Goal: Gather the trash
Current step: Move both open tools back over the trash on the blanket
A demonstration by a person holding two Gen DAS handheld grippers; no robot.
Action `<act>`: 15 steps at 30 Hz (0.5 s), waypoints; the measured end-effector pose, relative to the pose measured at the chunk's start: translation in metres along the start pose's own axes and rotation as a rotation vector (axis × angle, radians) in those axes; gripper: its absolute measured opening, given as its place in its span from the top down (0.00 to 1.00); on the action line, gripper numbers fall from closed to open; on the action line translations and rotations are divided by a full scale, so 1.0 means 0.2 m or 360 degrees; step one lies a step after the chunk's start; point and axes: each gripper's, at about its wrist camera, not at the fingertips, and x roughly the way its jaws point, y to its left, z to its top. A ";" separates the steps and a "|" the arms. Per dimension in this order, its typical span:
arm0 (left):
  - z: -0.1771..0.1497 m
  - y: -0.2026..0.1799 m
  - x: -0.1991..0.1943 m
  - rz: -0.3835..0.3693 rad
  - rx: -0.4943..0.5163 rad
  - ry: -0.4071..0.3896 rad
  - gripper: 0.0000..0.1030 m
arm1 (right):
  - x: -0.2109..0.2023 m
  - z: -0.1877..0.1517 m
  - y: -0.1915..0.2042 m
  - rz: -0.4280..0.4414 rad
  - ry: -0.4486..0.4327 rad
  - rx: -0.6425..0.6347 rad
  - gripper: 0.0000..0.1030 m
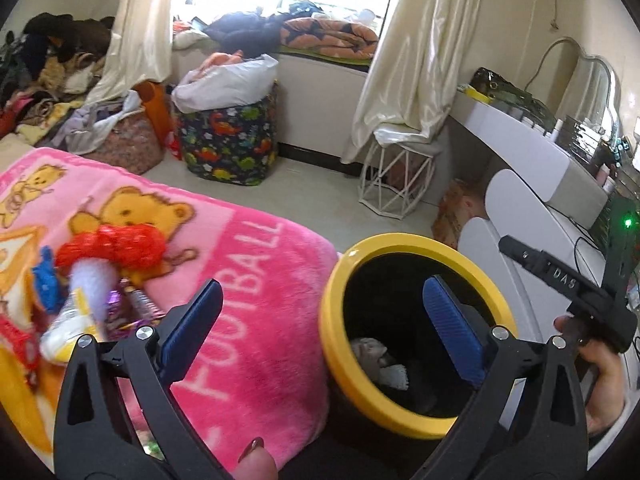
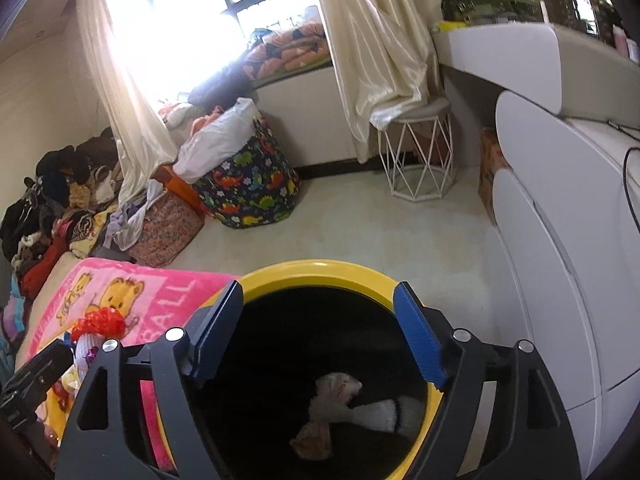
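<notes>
From the left wrist camera, the left gripper (image 1: 320, 320) has its two blue pads wide apart with nothing between them. It hangs over the edge of a fluffy pink blanket with yellow teddy bears (image 1: 248, 280) and the round black bin with a yellow rim (image 1: 404, 240). The bin stands on the floor, just beside the blanket. Down inside it lie some scrunched white and brown scraps of trash (image 1: 380, 360). On the blanket, to the left, is a little heap of trash: a shiny red crinkly wrapper (image 1: 120, 244), a blurry white and yellow bottle (image 1: 68, 320) and small purple wrappers (image 1: 132, 308). At the right edge a person's hand (image 1: 600, 376) holds the black handle of the other gripper.

From the right wrist camera, the right gripper (image 2: 318, 332) is right over the mouth of the bin (image 2: 320, 268). Its blue pads are apart and hold nothing. At the bottom of the bin lie the white and brown scraps (image 2: 348, 404). The pink blanket (image 2: 168, 292) is to the left, with the red wrapper (image 2: 102, 322) on it. Far back on the floor stands a dark cloth basket with bright dinosaurs (image 2: 248, 188), and a white wire stool (image 2: 420, 156) stands under the cream curtain (image 2: 380, 48).
</notes>
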 end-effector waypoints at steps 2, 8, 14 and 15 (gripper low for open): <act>-0.01 0.03 -0.03 0.0025 -0.0006 -0.0020 0.11 | -0.02 0.00 0.04 0.0010 -0.0016 -0.0019 0.24; -0.02 0.11 -0.16 0.0109 -0.0026 -0.0090 0.10 | -0.06 0.00 0.16 0.0066 -0.0053 -0.0085 0.21; -0.03 0.19 -0.25 0.0172 -0.0056 -0.0146 0.11 | -0.10 -0.02 0.28 0.0142 -0.0062 -0.0177 0.20; -0.03 0.20 -0.26 0.0185 -0.0057 -0.0156 0.11 | -0.10 -0.02 0.30 0.0153 -0.0063 -0.0188 0.19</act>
